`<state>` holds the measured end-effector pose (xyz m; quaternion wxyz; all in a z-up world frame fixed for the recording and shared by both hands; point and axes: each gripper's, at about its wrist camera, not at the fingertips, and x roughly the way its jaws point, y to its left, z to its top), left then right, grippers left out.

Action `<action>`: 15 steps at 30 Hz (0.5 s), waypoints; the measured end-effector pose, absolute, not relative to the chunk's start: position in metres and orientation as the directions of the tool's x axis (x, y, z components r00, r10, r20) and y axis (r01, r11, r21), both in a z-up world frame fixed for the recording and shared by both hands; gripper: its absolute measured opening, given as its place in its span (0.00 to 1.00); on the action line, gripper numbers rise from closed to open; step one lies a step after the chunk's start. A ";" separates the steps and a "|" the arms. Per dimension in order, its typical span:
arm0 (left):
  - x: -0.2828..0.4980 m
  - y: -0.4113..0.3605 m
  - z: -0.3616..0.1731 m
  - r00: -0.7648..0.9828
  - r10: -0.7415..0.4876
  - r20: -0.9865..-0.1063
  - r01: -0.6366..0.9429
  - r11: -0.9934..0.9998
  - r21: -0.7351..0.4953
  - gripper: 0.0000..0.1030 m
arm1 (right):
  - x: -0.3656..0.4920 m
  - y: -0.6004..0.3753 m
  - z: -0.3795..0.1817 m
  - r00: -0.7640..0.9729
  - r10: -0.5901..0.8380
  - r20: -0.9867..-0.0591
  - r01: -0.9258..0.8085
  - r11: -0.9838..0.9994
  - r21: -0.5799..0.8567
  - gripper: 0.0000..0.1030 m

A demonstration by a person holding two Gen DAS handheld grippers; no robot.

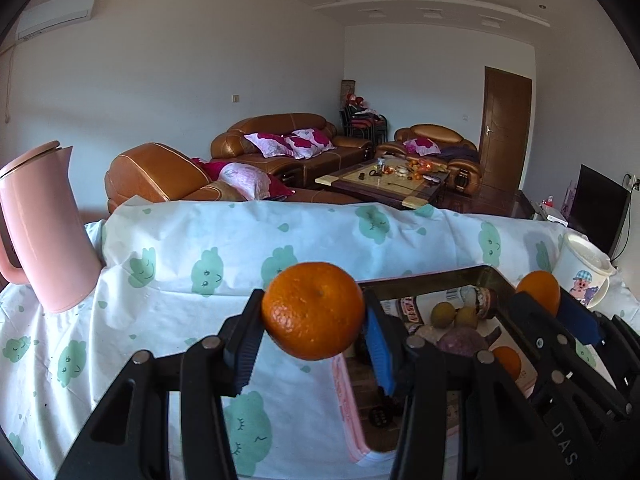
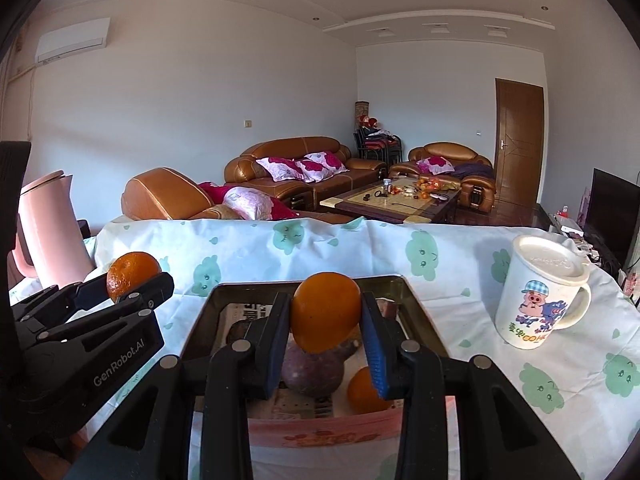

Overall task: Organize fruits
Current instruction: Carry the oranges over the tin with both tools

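My left gripper [image 1: 314, 312] is shut on a mandarin orange [image 1: 314, 310] and holds it above the tablecloth, left of a metal box [image 1: 436, 278]. The same gripper [image 2: 132, 278] and mandarin [image 2: 132, 274] show at the left of the right wrist view. My right gripper [image 2: 326, 312] is shut on a smooth orange [image 2: 324, 310] and holds it over the metal box [image 2: 304, 280]. The box holds a purple fruit [image 2: 314, 372], another orange [image 2: 362, 392] and two small green-yellow fruits [image 1: 454, 314]. The right gripper's orange [image 1: 538, 290] also shows in the left wrist view.
A pink kettle [image 1: 44, 228] stands at the table's left. A white lidded mug with a pig cartoon [image 2: 540, 292] stands to the right of the box. The cloud-print tablecloth [image 1: 200, 248] covers the table. Brown sofas [image 2: 296, 168] and a coffee table lie beyond.
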<state>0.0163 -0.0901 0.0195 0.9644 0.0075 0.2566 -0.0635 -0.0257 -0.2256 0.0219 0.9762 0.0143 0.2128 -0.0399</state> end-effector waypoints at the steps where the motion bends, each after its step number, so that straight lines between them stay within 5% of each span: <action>1: 0.017 -0.096 0.019 0.859 -0.126 -0.496 0.135 0.991 -0.017 0.48 | -0.025 -0.230 0.022 0.906 -0.080 -0.416 0.093 0.996 0.009 0.36; 15: 0.042 -0.149 0.011 0.824 -0.187 -0.534 0.198 0.979 -0.037 0.48 | -0.014 -0.268 0.023 0.899 -0.165 -0.405 0.161 0.986 -0.043 0.36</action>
